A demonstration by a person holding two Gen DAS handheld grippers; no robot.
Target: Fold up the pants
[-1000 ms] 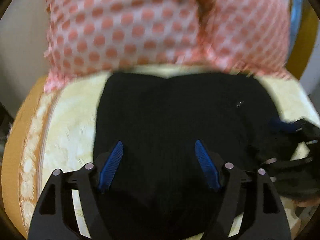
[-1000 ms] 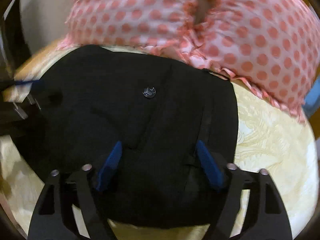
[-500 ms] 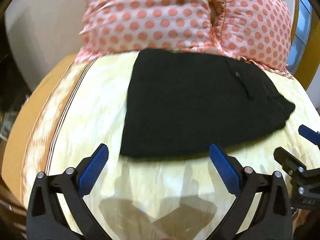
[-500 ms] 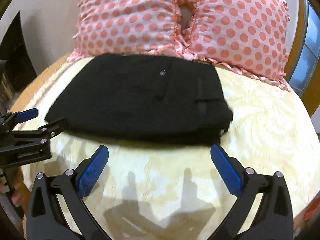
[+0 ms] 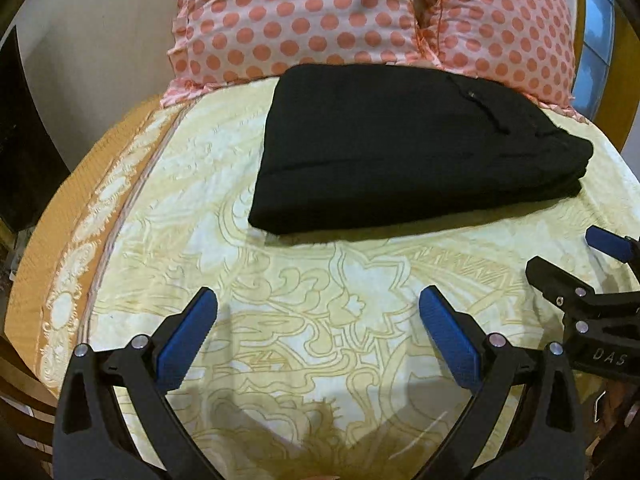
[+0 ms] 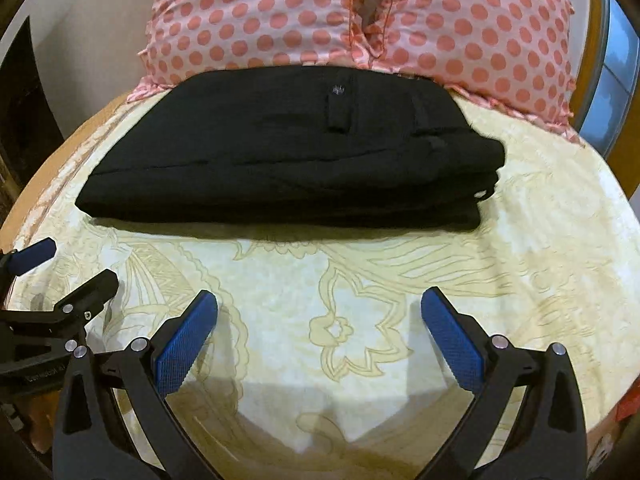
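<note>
The black pants [image 5: 404,144] lie folded into a compact stack on the bed, close to the pillows; the right wrist view shows the same pants [image 6: 296,152] with a small button on top. My left gripper [image 5: 318,312] hangs open over bare bedspread, well short of the stack, with nothing between its blue pads. My right gripper [image 6: 320,312] is open too, empty, and equally far back from the pants. Each gripper shows at the edge of the other's view: the right one [image 5: 576,272] and the left one [image 6: 68,276].
Two pink pillows with coral dots [image 5: 360,16] lean at the head of the bed behind the pants. The cream patterned bedspread [image 5: 320,280] has an orange border [image 5: 60,248] along the left edge. A wooden frame and a blue window [image 6: 616,60] are at right.
Both grippers opened wide and pulled back from the pants, which now lie untouched farther away near the pillows. A second ago both sets of fingers were right over the black cloth.
</note>
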